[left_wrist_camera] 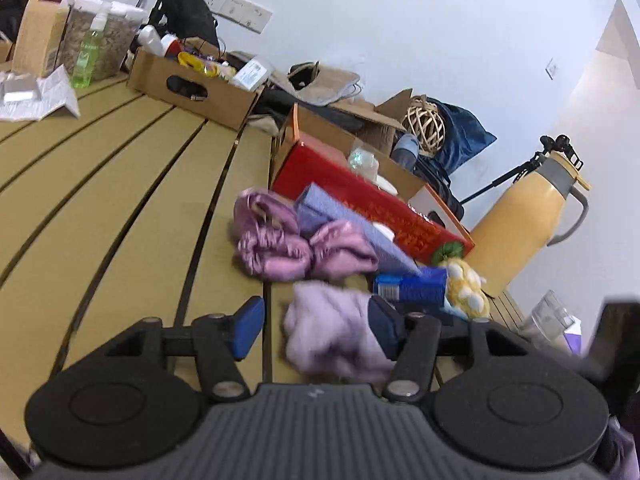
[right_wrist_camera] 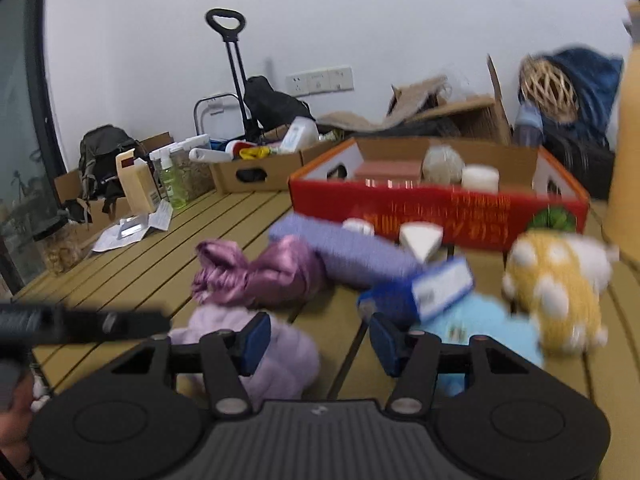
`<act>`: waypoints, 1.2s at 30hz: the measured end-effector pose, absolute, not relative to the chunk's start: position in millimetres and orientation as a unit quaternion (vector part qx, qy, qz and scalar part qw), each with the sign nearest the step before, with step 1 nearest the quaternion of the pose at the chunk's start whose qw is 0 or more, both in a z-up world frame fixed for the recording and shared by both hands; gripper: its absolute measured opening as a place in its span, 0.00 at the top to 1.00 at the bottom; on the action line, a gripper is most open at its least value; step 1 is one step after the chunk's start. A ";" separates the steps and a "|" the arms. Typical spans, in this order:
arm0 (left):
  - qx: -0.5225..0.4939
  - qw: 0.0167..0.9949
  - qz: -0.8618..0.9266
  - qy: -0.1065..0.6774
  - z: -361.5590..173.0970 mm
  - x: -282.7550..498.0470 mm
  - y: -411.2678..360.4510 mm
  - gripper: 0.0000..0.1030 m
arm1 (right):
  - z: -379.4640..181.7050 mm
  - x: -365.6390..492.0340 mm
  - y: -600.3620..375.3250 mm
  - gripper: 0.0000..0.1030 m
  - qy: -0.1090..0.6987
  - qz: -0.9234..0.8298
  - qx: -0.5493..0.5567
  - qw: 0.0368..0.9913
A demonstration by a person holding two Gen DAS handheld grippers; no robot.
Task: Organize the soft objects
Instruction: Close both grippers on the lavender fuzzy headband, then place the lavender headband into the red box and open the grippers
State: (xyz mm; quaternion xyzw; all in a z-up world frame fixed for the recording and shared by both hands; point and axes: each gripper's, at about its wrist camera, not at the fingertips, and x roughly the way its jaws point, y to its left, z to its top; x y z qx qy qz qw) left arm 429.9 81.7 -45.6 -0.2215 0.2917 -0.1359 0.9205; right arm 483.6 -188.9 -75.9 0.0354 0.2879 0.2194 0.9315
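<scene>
A pale lilac fluffy cloth (left_wrist_camera: pixel 332 328) lies on the slatted wooden table between the jaws of my open left gripper (left_wrist_camera: pixel 316 326); it also shows in the right wrist view (right_wrist_camera: pixel 280 356). Beyond it lie a shiny pink bundle (left_wrist_camera: pixel 280 240), a purple sponge block (left_wrist_camera: pixel 352 224), a blue box (left_wrist_camera: pixel 412 286) and a yellow spotted plush (left_wrist_camera: pixel 466 286). My right gripper (right_wrist_camera: pixel 318 344) is open and empty over the table, with the lilac cloth at its left finger, a light blue soft item (right_wrist_camera: pixel 492 336) at its right, and the yellow plush (right_wrist_camera: pixel 556 292) further right.
A red cardboard tray (right_wrist_camera: pixel 440 212) holding jars and a sponge stands behind the pile. A yellow thermos (left_wrist_camera: pixel 528 208) stands at the right. A brown box (left_wrist_camera: pixel 192 84) with bottles, a green spray bottle (left_wrist_camera: pixel 86 60) and papers (left_wrist_camera: pixel 36 96) are at the far left.
</scene>
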 end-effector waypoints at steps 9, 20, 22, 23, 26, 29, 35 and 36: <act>-0.223 0.893 -0.171 0.351 -64.2 455.8 67.2 0.45 | -96.4 485.9 -193.5 0.56 0.321 0.237 0.098 0.912; -0.159 0.918 -0.246 0.268 1.4 464.0 35.8 0.80 | -53.4 489.1 -216.5 0.80 0.280 0.268 0.121 0.914; -0.153 0.914 -0.278 0.254 32.7 499.0 17.5 0.80 | -21.2 507.7 -234.5 0.80 0.240 0.249 0.101 0.933; -0.144 0.912 -0.290 0.251 45.8 520.6 4.8 0.80 | -6.4 522.5 -243.7 0.80 0.224 0.234 0.090 0.942; -0.119 0.912 -0.294 0.260 68.6 603.8 -44.6 0.80 | 29.0 585.0 -267.6 0.80 0.204 0.179 0.047 0.961; -0.148 0.894 -0.284 0.314 59.8 693.3 -87.0 0.83 | 39.3 663.8 -279.5 0.80 0.228 0.112 -0.028 0.967; -0.189 0.873 -0.225 0.390 10.8 814.2 -135.1 0.84 | 3.8 801.6 -320.3 0.81 0.316 0.044 -0.003 0.948; -0.182 0.871 -0.215 0.402 1.6 827.7 -140.3 0.84 | -4.4 815.3 -322.6 0.81 0.326 0.043 0.001 0.944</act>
